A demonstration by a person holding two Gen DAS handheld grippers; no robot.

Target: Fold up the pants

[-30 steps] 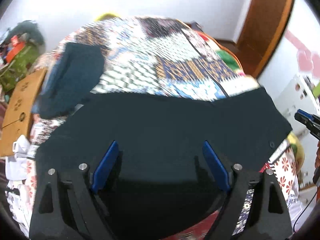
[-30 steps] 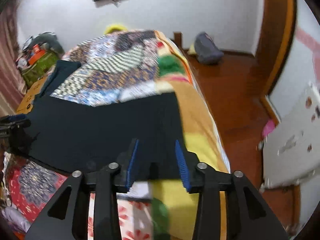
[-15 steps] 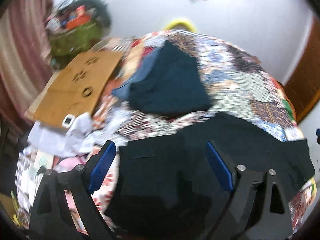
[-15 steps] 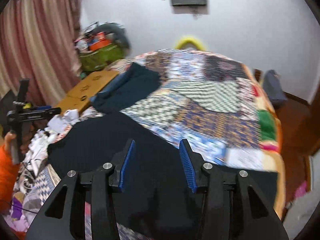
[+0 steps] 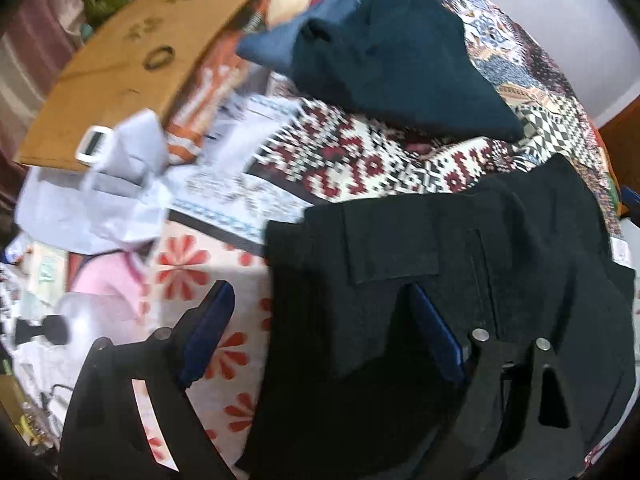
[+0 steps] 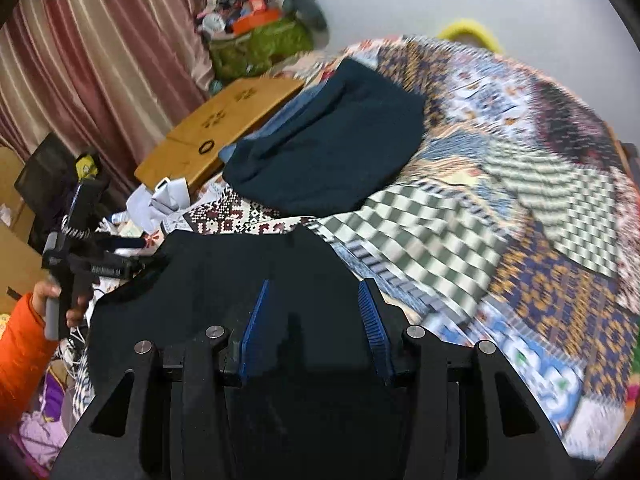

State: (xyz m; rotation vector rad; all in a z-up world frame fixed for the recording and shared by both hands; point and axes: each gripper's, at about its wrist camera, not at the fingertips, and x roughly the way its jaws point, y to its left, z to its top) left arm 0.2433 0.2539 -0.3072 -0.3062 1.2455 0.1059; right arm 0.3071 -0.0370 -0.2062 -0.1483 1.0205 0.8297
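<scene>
Black pants (image 5: 440,272) lie flat on a patchwork quilt, a back pocket flap showing in the left wrist view. My left gripper (image 5: 320,320) is open, hovering over the pants' left edge with one finger over the quilt. My right gripper (image 6: 316,312) is open above the same pants (image 6: 248,272). The left gripper (image 6: 116,256) also shows at the pants' far corner in the right wrist view, held by a hand in an orange sleeve.
A folded dark teal garment (image 5: 400,52) (image 6: 332,148) lies further back on the quilt (image 6: 520,200). A brown cardboard sheet (image 5: 120,64), crumpled white paper (image 5: 112,184) and clutter sit at the left bedside. Striped curtains (image 6: 80,60) hang beyond.
Both grippers swung left along the pants. The left one moved from the middle to the pants' left end and dipped closer. The right view turned from the bed's right edge toward the left side.
</scene>
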